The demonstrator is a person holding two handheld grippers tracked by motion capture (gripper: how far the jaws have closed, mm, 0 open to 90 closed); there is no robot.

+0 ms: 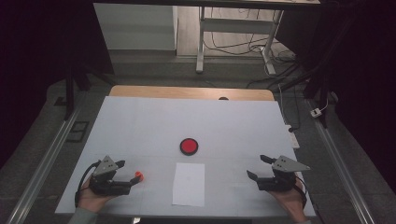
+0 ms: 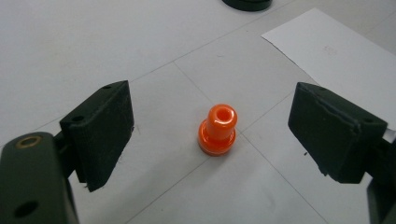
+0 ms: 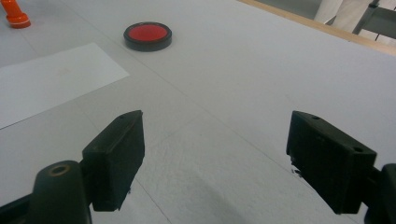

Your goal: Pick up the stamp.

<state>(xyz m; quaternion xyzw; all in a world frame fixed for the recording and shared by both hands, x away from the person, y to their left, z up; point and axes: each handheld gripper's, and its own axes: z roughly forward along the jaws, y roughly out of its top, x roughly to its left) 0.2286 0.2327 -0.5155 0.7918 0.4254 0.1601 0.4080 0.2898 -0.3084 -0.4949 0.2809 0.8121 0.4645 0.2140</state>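
A small orange stamp-like peg (image 1: 138, 176) stands upright on the white table cover (image 1: 140, 126), just ahead of my left gripper (image 1: 128, 173). In the left gripper view the peg (image 2: 217, 130) stands between the two wide-apart jaws, touching neither; the left gripper (image 2: 211, 137) is open. A round black pad with a red centre (image 1: 189, 146) lies mid-table, and a white paper sheet (image 1: 188, 184) lies in front of it. My right gripper (image 1: 259, 168) is open at the right with nothing between its jaws; its view (image 3: 215, 161) shows the red pad (image 3: 147, 35) and the paper (image 3: 51, 81) farther off.
The wooden table edge (image 1: 191, 92) shows past the white cover. Beyond it stand a desk frame (image 1: 233, 32) and loose cables (image 1: 280, 70) on the floor. Metal rails (image 1: 42, 163) run along both sides.
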